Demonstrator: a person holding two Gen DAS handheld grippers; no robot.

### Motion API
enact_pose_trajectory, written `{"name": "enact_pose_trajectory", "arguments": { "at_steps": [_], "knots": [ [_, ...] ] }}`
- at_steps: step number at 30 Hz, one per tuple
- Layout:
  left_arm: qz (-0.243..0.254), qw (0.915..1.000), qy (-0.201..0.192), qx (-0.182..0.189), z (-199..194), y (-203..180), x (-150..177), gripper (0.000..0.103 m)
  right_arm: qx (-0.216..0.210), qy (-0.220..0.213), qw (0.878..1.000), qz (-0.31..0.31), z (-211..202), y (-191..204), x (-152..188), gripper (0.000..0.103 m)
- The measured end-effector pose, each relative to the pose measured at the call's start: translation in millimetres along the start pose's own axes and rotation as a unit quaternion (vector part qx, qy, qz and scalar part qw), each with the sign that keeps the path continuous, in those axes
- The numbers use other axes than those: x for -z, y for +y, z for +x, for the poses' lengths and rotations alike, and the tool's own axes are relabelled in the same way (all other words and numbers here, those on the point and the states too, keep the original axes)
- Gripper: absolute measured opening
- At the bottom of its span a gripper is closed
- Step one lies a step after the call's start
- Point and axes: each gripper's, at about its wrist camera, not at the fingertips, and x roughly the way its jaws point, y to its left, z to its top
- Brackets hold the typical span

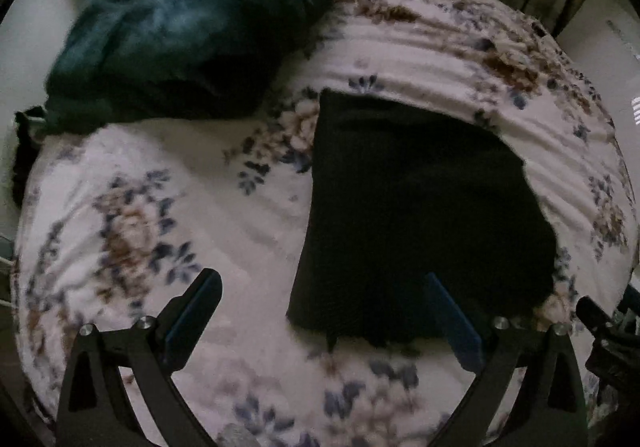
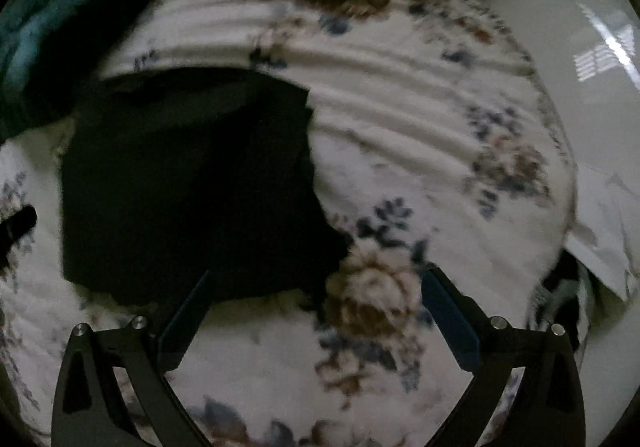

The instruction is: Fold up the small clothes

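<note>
In the left wrist view, the left gripper (image 1: 320, 287) hangs over a bed with its two fingers spread wide apart, and nothing is between them. A black cloth (image 1: 416, 215) lies flat on the flowery blanket (image 1: 140, 187). Its near edge sits just past the gripper, and the right finger shows in front of the cloth's lower part. It is too dark and blurry to tell if that finger touches the cloth. A big dark green blanket (image 1: 192, 31) is bunched up at the far left of the bed. The tip of the other gripper peeks in at the right edge.

In the right wrist view, the right gripper (image 2: 316, 287) is spread wide too and holds nothing. The black cloth (image 2: 188, 187) lies ahead and to the left, and its near right corner is close to the left finger. Most of what sits between the fingers is flower print.

The cloth looks like a neat block, so it may be partly folded already, but that is a guess. The step now seems to be getting ready to grab the near edge. Next, each gripper would need to go low, pinch one near corner, and lift it toward the far side.

No boxes, baskets or other containers can be seen.
</note>
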Motion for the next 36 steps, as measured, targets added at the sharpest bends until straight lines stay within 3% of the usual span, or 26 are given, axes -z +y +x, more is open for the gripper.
{"name": "enact_pose_trajectory", "arguments": {
  "at_steps": [2, 3, 6, 13, 20, 27, 36],
  "knots": [
    [-0.001, 0.9999, -0.01, 0.012, -29.8, -4.0, 4.2, 0.103, -0.001, -0.022, 1.0, 0.021, -52.2, -9.7, 12.5, 0.103],
    [0.004, 0.9997, -0.017, 0.014, -48.2, -6.4, 8.2, 0.103, -0.001, -0.022, 1.0, 0.021, -52.2, -9.7, 12.5, 0.103],
    [0.02, 0.999, -0.039, 0.011, -100.8, -13.9, 20.3, 0.103, 0.007, -0.051, 0.998, 0.022, -115.5, -14.9, 25.5, 0.103],
    [0.027, 0.996, -0.078, 0.034, -229.0, -17.0, 52.7, 0.103, 0.02, -0.123, 0.992, 0.03, -272.3, -36.6, 72.3, 0.103],
    [0.029, 0.9911, -0.124, 0.038, -349.3, -10.8, 87.3, 0.103, 0.017, -0.176, 0.984, 0.037, -402.2, -49.4, 124.5, 0.103],
    [0.028, 0.9854, -0.161, 0.047, -423.2, -3.2, 116.3, 0.103, 0.009, -0.228, 0.973, 0.04, -509.4, -55.0, 175.3, 0.103],
    [0.028, 0.9805, -0.189, 0.046, -477.0, 8.3, 146.0, 0.103, 0.003, -0.264, 0.964, 0.043, -587.7, -60.6, 222.8, 0.103]
  ]
}}
